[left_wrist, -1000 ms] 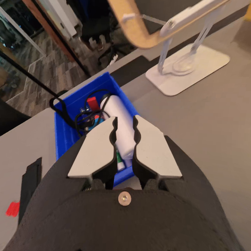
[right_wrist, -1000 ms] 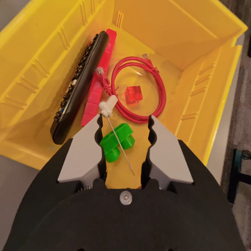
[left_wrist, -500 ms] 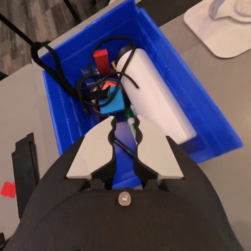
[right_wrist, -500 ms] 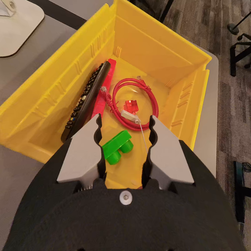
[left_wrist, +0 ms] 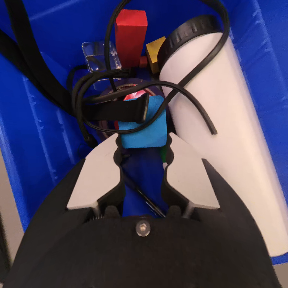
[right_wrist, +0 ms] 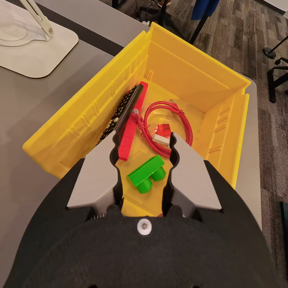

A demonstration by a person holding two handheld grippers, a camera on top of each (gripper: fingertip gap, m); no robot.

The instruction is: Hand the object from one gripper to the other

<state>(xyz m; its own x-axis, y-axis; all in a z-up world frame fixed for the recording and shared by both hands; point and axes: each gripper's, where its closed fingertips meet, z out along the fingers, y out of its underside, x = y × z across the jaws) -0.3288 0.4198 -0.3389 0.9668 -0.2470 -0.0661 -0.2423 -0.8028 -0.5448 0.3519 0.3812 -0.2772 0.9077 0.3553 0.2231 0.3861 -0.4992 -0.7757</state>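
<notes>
left gripper (left_wrist: 143,141) jaws parted, empty, straddling the blue block (left_wrist: 143,132); black cable (left_wrist: 155,123) across it may snag. right gripper (right_wrist: 142,137) agape, empty.

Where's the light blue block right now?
In the left wrist view, the light blue block lies in the blue bin, just past the open left gripper, left of the white cylinder, under black cables.

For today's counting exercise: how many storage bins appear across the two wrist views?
2. The blue bin fills the left wrist view; the yellow bin sits on the table in the right wrist view. Others may lie out of frame.
</notes>
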